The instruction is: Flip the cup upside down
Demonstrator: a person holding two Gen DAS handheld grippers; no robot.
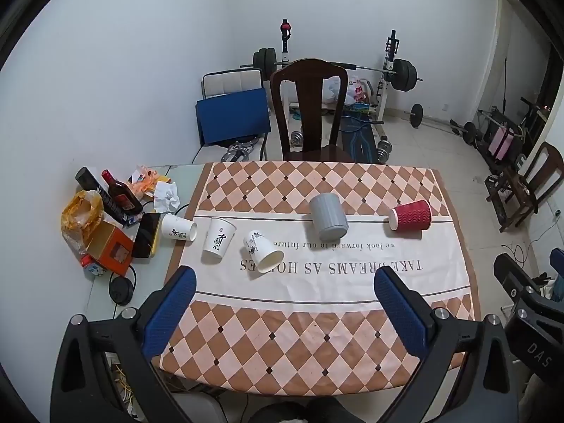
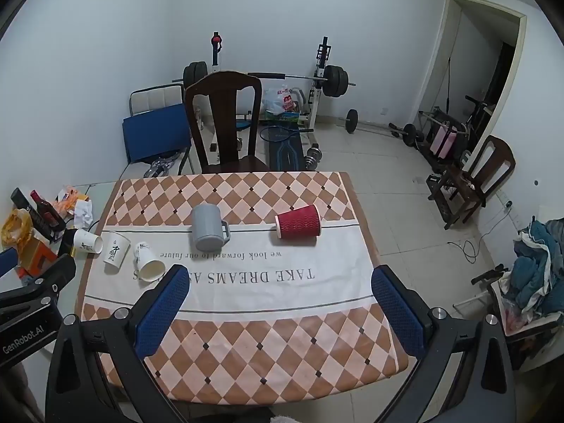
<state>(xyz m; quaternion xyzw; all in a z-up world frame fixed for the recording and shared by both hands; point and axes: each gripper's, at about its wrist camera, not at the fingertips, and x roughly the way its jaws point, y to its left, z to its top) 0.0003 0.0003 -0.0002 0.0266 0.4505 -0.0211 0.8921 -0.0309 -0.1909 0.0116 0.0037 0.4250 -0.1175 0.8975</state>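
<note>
1. Both left tongs (image 1: 283, 283) and right tongs (image 2: 278, 282) hang spread wide and empty above the table's (image 2: 246, 345) near edge.
2. Red cup (image 2: 299, 226) lies sideways near the right edge.
3. Grip its ribbed wall squarely, then rotate rim-down.

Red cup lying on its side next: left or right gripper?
Probably right. The red cup lies on the cloth's right side, ahead of the open right gripper; the left gripper faces the white cups.
</note>
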